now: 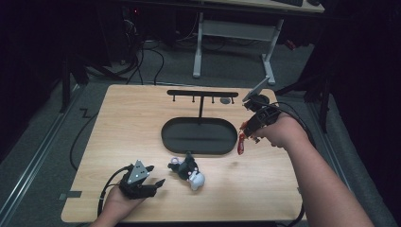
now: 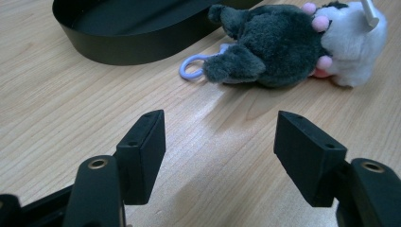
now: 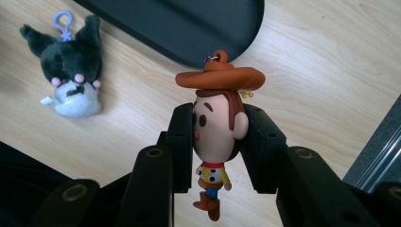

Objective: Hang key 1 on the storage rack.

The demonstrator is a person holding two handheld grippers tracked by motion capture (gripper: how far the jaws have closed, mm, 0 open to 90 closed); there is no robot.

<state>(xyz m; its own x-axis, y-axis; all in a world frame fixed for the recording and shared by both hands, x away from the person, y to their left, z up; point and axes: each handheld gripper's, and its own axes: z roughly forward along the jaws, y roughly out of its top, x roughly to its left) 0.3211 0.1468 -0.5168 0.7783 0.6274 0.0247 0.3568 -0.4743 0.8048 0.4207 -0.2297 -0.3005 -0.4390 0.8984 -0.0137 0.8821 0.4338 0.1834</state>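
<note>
My right gripper (image 3: 218, 137) is shut on the head of a small cowboy figure keychain (image 3: 217, 127) with a brown hat, held above the table's right side; from above, the right gripper (image 1: 249, 128) shows with the cowboy figure (image 1: 241, 143) hanging just right of the black oval tray (image 1: 170, 140). A dark grey and white plush keychain (image 1: 188, 172) with a lilac clip lies on the wood in front of the tray. My left gripper (image 1: 152, 178) rests open near the front edge, pointing at the plush (image 2: 283, 45), with nothing between its jaws.
A black T-shaped hanging stand (image 1: 202, 94) with several small hooks rises from the tray's back. The wooden table (image 1: 118, 127) has bare room at the left and right front. Cables trail off the left edge; a desk frame (image 1: 231, 42) stands on the floor beyond.
</note>
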